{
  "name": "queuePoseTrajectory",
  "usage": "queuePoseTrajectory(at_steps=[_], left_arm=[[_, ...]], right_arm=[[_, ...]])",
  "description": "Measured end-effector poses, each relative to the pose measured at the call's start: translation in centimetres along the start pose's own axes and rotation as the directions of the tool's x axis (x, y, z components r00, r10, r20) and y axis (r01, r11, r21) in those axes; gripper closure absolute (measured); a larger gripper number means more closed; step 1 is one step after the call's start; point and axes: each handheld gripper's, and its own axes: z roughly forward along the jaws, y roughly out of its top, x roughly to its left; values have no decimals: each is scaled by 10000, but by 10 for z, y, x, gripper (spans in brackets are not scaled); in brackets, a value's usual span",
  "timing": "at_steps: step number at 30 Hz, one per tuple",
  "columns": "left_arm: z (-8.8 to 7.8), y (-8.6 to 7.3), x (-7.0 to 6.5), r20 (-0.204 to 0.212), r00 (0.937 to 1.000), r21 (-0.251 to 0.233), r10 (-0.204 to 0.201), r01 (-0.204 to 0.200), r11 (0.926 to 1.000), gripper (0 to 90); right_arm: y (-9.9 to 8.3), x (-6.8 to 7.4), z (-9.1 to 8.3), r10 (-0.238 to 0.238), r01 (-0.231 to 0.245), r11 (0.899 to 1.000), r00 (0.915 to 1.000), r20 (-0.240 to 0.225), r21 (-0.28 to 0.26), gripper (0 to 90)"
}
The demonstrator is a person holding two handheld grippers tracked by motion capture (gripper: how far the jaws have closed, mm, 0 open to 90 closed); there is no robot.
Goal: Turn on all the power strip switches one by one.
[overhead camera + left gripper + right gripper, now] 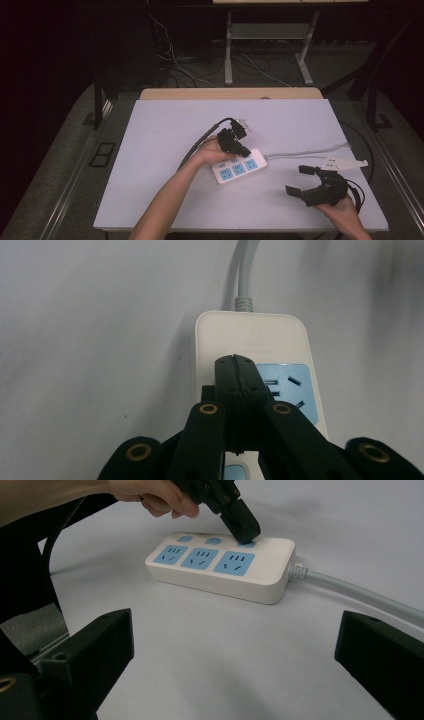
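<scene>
The left gripper (pixel 242 527) has its jaws closed together, holding nothing, and their joined tip presses on the blue switch (pixel 246 544) nearest the cable end of the power strip (pixel 239 167), which lies near the middle of the table (pixel 165 130). I judge the step is switching that socket on or off; next, a short firm push straight down, then lift away. The right gripper (pixel 306 181) waits with jaws wide apart, empty, near the table's right front corner. The strip is smooth white plastic with rounded corners, three blue sockets, and a grey round cable (pixel 350 592).
</scene>
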Motion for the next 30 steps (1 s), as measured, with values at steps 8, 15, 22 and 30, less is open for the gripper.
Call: queuePoseTrajectory(at_steps=[8, 15, 22, 30], left_arm=[[1, 2, 0, -3, 10000, 179, -23, 23, 9998, 899], [2, 4, -1, -105, 9999, 299, 2, 1, 9996, 899], [3, 6, -8, -531, 9985, 401, 141, -120, 9991, 896], [0, 5, -9, -483, 9986, 395, 235, -216, 9990, 895]], right_arm=[[0, 0, -2, 12, -11, 10000, 10000, 31, -56, 22], [0, 0, -3, 13, -13, 10000, 10000, 52, -88, 22], [0, -2, -1, 69, -69, 10000, 10000, 45, -25, 22], [0, -2, -1, 87, -87, 10000, 10000, 47, -45, 22]])
